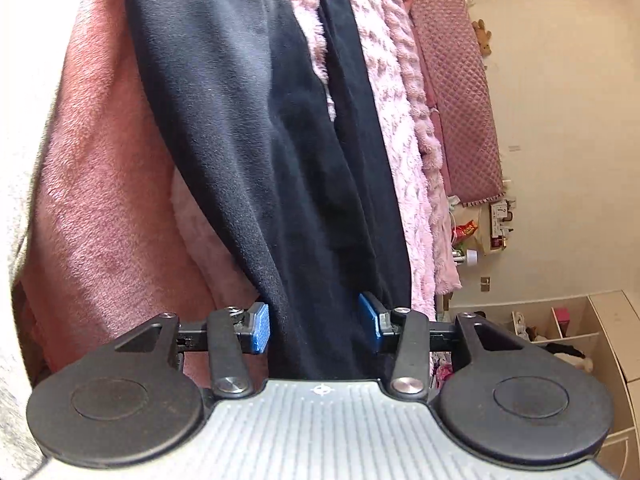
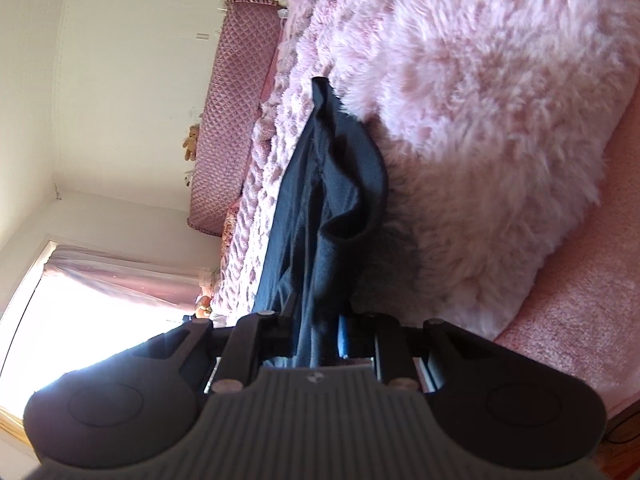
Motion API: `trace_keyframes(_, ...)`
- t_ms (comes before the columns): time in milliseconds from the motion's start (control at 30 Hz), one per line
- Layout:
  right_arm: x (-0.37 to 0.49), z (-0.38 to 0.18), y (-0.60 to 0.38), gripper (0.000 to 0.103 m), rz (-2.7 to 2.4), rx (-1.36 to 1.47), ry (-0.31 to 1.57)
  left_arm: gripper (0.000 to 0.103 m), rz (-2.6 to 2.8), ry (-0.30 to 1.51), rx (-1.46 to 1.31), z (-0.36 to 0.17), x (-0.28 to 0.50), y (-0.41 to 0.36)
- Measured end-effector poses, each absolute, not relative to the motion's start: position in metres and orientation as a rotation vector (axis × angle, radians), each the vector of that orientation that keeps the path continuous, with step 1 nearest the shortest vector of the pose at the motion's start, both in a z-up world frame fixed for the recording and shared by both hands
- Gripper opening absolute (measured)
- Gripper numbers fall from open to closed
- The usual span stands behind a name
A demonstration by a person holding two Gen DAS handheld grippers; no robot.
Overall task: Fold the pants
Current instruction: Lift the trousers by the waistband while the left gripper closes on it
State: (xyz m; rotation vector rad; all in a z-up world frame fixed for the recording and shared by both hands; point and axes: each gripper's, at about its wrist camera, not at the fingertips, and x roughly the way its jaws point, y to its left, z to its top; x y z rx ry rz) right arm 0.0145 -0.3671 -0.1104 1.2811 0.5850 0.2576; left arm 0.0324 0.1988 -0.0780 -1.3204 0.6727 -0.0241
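Note:
The dark navy pants (image 1: pixel 240 120) stretch away from my left gripper (image 1: pixel 315 324) over a fluffy pink blanket (image 1: pixel 400 120). A thick band of the cloth runs between its blue pads (image 1: pixel 260 328). The jaws stand apart and the pads only brush the cloth at its edges. In the right wrist view the pants (image 2: pixel 320 220) lie in a long rumpled strip with one fold curled up. My right gripper (image 2: pixel 316 340) is shut on the near end of the strip, its jaws close together with a blue pad (image 2: pixel 343 340) showing beside the cloth.
A darker pink fleece (image 1: pixel 100 160) lies left of the pants. The quilted pink headboard (image 2: pixel 232 120) stands against the cream wall. A cluttered bedside shelf (image 1: pixel 496 224) and white shelving (image 1: pixel 580 332) sit beyond the bed. A bright window with a pink curtain (image 2: pixel 100 288) is in the right wrist view.

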Motion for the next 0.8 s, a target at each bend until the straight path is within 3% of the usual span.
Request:
trace_keyframes(233,0.028,-0.105,-0.357,0.015,0.248,1.254,0.614,0.053,-0.11,0.687,-1.167,-0.064,0.045,0.182)
trace_keyframes(500,0.031,-0.102,-0.346,0.015,0.225,1.219,0.63,0.05,-0.072,0.766,-1.233,-0.113,0.033,0.193)
trace_keyframes(600,0.034,-0.107,-0.346,0.007,0.233,1.286,0.598,0.037,-0.114,0.757,-1.368,-0.133,0.029,0.212)
trace_keyframes(667,0.031,-0.111,-0.35,0.004,0.266,1.341,0.557,0.015,-0.102,0.711,-1.464,-0.141,0.027,0.224)
trace_keyframes(800,0.028,-0.113,-0.354,0.001,0.267,1.389,0.534,0.01,-0.116,0.673,-1.458,-0.134,0.032,0.226)
